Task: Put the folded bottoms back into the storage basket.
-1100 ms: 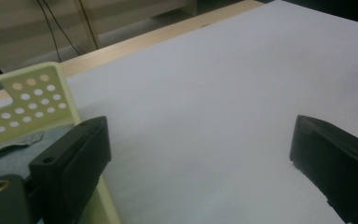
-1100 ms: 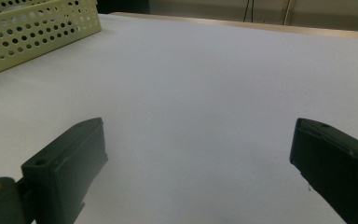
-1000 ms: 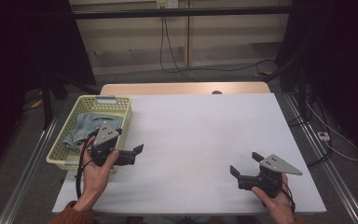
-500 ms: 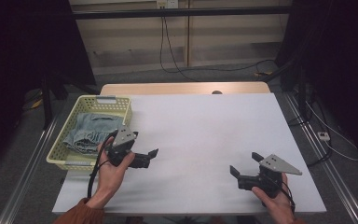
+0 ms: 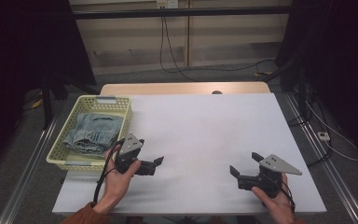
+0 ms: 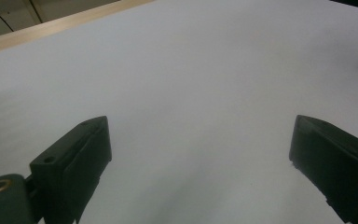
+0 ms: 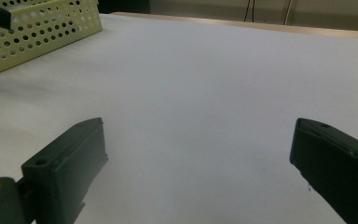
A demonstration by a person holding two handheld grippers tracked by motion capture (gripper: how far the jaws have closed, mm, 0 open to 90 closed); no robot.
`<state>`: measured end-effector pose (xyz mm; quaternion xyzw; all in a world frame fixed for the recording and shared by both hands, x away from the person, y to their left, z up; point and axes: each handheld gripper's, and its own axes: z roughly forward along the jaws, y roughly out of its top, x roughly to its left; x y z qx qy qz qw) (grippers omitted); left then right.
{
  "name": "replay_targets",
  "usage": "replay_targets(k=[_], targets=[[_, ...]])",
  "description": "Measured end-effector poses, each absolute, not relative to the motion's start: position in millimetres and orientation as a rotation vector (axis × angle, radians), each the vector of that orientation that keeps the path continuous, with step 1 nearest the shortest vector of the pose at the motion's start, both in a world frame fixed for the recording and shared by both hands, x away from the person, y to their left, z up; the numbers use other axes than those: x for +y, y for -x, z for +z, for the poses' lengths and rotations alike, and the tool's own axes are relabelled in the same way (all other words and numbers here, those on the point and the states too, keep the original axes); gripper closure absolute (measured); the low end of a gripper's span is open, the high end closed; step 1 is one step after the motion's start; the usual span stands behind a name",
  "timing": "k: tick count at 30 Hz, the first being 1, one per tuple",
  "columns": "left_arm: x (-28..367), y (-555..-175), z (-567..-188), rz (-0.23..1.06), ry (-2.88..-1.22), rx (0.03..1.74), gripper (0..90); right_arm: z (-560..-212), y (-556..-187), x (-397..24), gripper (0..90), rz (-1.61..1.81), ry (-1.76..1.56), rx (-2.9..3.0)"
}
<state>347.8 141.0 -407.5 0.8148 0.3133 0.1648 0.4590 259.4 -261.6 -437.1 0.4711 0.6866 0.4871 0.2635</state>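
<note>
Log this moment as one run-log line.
left gripper: open, empty, beside basket | right gripper: open, empty, over table | folded denim garment: in basket, untouched

A pale yellow basket (image 5: 66, 150) with a pattern of small round holes is seen, and folded cloth (image 5: 92, 132) of faded blue denim is held in it. The table (image 5: 205, 126) is covered in plain white (its far edge is light wood). Both grippers are black, each with a grey plate.

A white surface (image 5: 214, 126) fills mid-frame, a wooden edge (image 5: 182, 88) along its top. Beyond, a pale wall (image 5: 182, 32) with dangling cables (image 5: 168, 42); dark curtains (image 5: 23, 46) at both upper corners; grey floor (image 5: 23, 154) at the lower left.
</note>
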Motion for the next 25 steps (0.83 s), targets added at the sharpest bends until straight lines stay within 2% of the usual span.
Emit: replay_targets(k=[10,16,21,25], targets=[[142,-341,-427,0.392,-2.008,0.793,5.7,-436,-259,-262,3.8,1.320,-1.276,1.851],[150,-335,-433,0.354,-1.945,0.803,5.1,-436,-257,-263,3.9,1.327,-1.280,1.840],[152,-334,-431,0.427,-1.911,0.827,5.1,-436,-258,-264,4.2,1.329,-1.291,1.832],[151,-335,-433,0.413,-1.917,0.815,5.1,-436,-258,-264,4.6,1.328,-1.298,1.832]])
